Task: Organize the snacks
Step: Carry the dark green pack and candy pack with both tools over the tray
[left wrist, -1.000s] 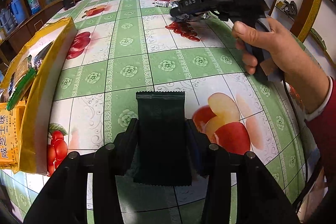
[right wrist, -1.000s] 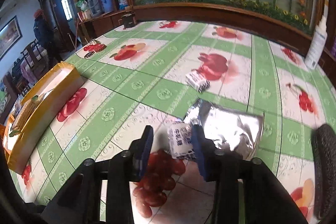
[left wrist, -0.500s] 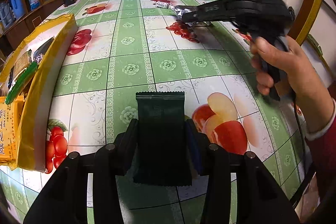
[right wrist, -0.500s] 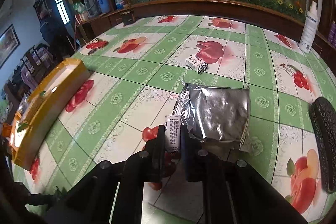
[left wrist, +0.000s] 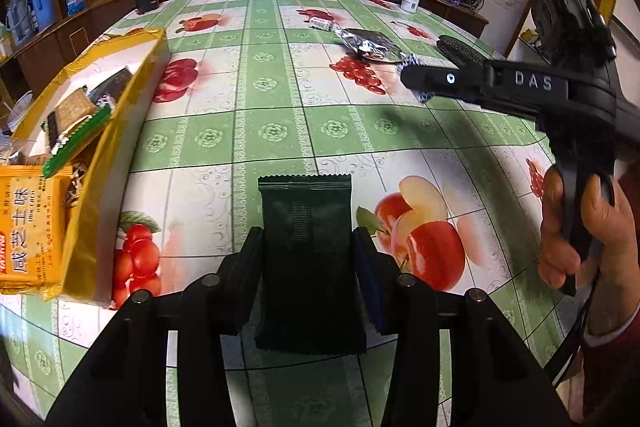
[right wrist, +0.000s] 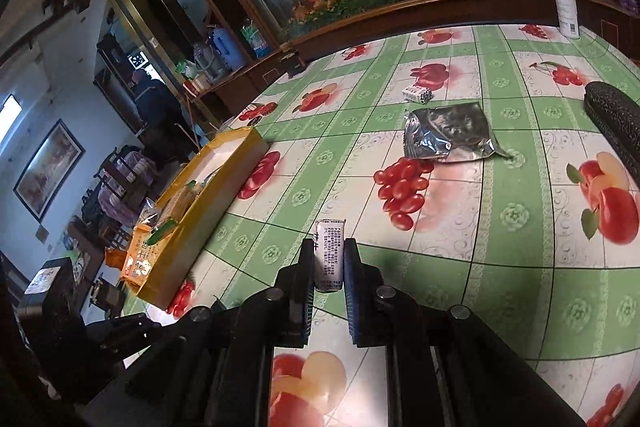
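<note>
Yellow cardboard box (left wrist: 116, 131) at left is already holding several snacks; you are gripping a dark green packet (left wrist: 308, 247) in the left tool (left wrist: 308, 279) and a small white packet (right wrist: 329, 255) in the right tool (right wrist: 329, 281), while the silver foil pouch (right wrist: 446, 133) is waiting far right.

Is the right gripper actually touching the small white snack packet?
Touching. The right wrist view shows the right gripper with both jaws pressed flat against the sides of the small white packet, no gap either side.

Dark green wrapper (left wrist: 306, 227), yellow box (left wrist: 120, 115), silver foil pouch (right wrist: 446, 133), green-and-white fruit-print tablecloth (left wrist: 280, 131)
</note>
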`<action>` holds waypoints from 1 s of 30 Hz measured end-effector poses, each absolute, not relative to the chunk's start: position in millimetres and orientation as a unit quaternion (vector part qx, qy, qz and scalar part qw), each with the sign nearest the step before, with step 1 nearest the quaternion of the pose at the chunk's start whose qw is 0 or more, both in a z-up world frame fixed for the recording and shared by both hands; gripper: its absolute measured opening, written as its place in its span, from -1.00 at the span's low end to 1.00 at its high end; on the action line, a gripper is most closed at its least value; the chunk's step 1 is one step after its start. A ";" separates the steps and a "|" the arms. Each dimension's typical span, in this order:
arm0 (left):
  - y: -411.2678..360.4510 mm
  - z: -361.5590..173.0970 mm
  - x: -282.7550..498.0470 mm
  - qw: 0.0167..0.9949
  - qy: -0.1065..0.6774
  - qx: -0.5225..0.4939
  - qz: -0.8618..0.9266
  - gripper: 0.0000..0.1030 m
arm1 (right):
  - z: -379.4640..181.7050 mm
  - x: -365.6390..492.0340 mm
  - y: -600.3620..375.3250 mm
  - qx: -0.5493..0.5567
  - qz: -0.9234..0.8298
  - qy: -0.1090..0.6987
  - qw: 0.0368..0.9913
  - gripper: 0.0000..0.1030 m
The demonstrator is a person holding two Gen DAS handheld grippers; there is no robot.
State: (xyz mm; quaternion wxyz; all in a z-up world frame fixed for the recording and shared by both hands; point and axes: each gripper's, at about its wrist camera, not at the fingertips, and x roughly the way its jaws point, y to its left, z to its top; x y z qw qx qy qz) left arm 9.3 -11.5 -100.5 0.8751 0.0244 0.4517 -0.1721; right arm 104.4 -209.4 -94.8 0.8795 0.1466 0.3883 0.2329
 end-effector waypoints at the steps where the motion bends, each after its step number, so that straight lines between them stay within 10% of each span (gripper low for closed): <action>1: -8.3 -97.4 9.5 0.878 0.449 0.023 -0.167 -0.18 | -94.9 103.7 -206.2 0.147 0.236 0.389 0.878 -0.74; 30: 150.7 -56.0 49.3 0.928 0.368 -0.020 0.050 -0.18 | -71.7 153.2 17.0 0.090 0.380 0.399 0.830 -0.74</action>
